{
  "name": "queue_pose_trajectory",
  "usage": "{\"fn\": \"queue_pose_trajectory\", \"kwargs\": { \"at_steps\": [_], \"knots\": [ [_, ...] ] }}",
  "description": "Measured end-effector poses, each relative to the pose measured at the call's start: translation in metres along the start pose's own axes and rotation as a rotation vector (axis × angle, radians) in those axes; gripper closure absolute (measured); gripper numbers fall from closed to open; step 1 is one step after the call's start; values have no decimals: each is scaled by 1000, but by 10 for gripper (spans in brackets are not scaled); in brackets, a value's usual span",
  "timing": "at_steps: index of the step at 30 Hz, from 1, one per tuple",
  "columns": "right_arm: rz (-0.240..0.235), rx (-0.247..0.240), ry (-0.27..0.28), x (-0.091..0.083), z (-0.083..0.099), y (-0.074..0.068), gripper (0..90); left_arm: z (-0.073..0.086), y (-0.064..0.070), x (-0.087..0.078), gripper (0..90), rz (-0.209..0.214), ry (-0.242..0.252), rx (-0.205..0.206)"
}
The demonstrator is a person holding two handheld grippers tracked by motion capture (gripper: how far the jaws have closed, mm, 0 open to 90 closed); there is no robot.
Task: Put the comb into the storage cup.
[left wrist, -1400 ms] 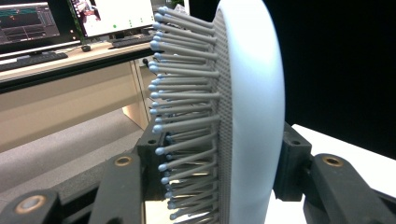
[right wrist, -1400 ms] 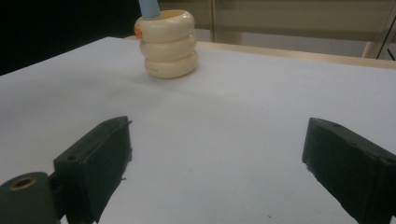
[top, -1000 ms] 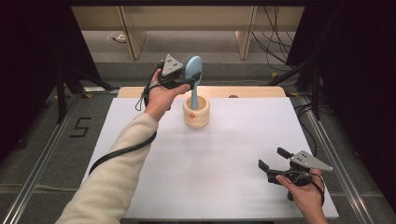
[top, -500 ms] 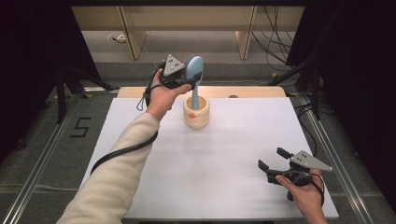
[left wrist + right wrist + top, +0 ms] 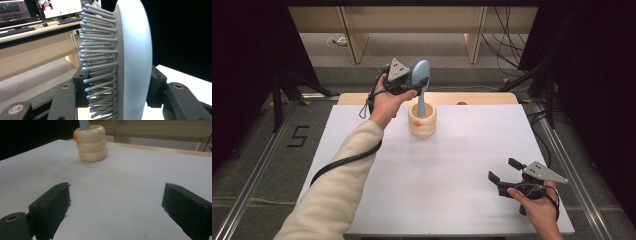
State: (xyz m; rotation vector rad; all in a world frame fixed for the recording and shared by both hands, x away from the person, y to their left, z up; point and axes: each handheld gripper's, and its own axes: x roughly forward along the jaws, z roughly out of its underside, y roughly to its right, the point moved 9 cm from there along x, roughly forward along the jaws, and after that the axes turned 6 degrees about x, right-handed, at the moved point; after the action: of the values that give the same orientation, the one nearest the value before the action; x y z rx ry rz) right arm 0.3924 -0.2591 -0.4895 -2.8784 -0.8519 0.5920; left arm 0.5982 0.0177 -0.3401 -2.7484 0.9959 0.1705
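Observation:
A light blue hairbrush (image 5: 420, 75) stands upright with its handle down in a cream ringed holder (image 5: 422, 122) at the back middle of the white table (image 5: 462, 155). My left gripper (image 5: 414, 83) is shut on the brush head. In the left gripper view one jaw presses on the bristles of the hairbrush (image 5: 132, 50) and the other on its smooth back. My right gripper (image 5: 504, 171) rests open near the front right of the table, with nothing between its jaws. The right gripper view looks between the open gripper (image 5: 117, 207) toward the holder (image 5: 91, 143) and the blue handle (image 5: 84, 123).
A wooden strip (image 5: 482, 98) runs along the table's far edge. Metal rails (image 5: 257, 165) flank both sides, with a floor marking "5" (image 5: 298, 136) at the left. Desks with monitors (image 5: 57, 7) stand beyond the table.

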Motion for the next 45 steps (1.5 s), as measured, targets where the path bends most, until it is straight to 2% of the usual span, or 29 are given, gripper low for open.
{"fn": "queue_pose_trajectory", "kwargs": {
  "at_steps": [45],
  "knots": [
    [-1, 1, 3, 0, 0, 0, 92, 9, -3, 8, 487, -7, -10, 11]
  ]
}}
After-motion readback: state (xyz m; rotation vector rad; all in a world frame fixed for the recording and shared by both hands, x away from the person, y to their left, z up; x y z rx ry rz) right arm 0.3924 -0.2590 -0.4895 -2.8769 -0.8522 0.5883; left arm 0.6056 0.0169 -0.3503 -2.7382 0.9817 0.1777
